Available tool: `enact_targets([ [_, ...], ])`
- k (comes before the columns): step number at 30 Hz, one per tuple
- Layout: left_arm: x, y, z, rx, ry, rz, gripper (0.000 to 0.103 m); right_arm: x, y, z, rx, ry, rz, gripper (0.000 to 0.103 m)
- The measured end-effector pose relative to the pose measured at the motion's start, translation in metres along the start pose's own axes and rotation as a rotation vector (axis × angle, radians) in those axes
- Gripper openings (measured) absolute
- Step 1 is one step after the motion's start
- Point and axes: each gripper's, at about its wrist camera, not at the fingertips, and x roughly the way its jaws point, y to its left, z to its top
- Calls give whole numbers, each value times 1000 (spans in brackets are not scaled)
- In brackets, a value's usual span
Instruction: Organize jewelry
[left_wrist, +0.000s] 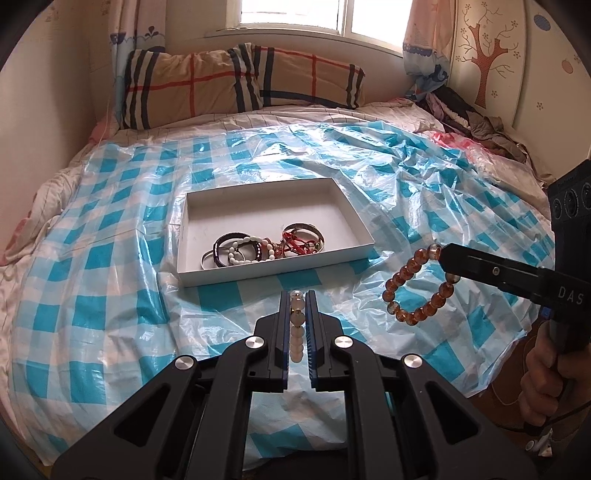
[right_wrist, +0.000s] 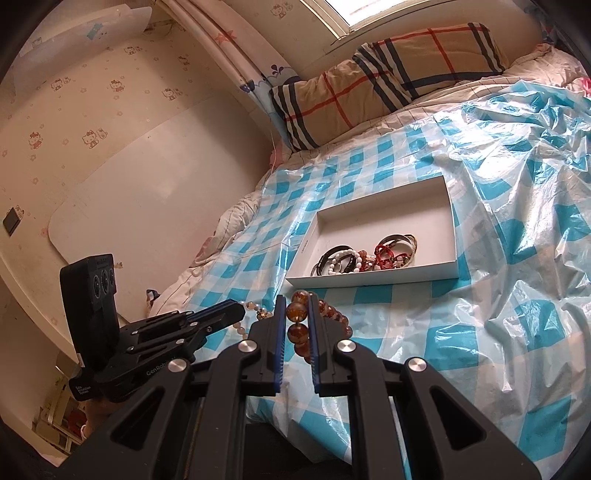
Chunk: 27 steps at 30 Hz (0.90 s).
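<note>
Left wrist view: left gripper (left_wrist: 297, 295) has its fingers clamped on a pale bead bracelet (left_wrist: 297, 334), the strand running lengthwise between the pads and lifted clear of the bed. Bed is covered by a blue-and-white checked plastic sheet (left_wrist: 110, 266). A shallow white box (left_wrist: 192, 275) sits on the sheet near the middle of the bed; inside it, toward its near edge, lies a cluster of bracelets (left_wrist: 264, 245), dark, white-beaded, red and metallic. Right gripper (left_wrist: 448, 264) enters from the right edge of the bed, fingers clamped on an amber bead bracelet (left_wrist: 413, 286) that hangs as an open loop above the sheet, beside the box's near right corner. A hand (left_wrist: 543, 376) grips its handle. Plaid pillow (left_wrist: 240, 81) at the head of the bed, under the window. Right wrist view: right gripper (right_wrist: 298, 299) holds the amber bead bracelet (right_wrist: 297, 332) pinched between its fingers. Left gripper (right_wrist: 240, 314) sits just to the left, fingers together on the pale bead bracelet (right_wrist: 255, 314). White box (right_wrist: 369, 282) lies just beyond both grippers, the cluster of bracelets (right_wrist: 365, 254) along its near edge.
</note>
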Motion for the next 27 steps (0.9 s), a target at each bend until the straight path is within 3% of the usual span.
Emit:
enact_targets([
  [6, -2, -3, 3, 26, -19, 37, 7, 0, 1, 2, 2, -8, 8, 12],
  [27, 1, -2, 6, 28, -25, 45, 7, 14, 7, 6, 10, -12, 26, 12],
])
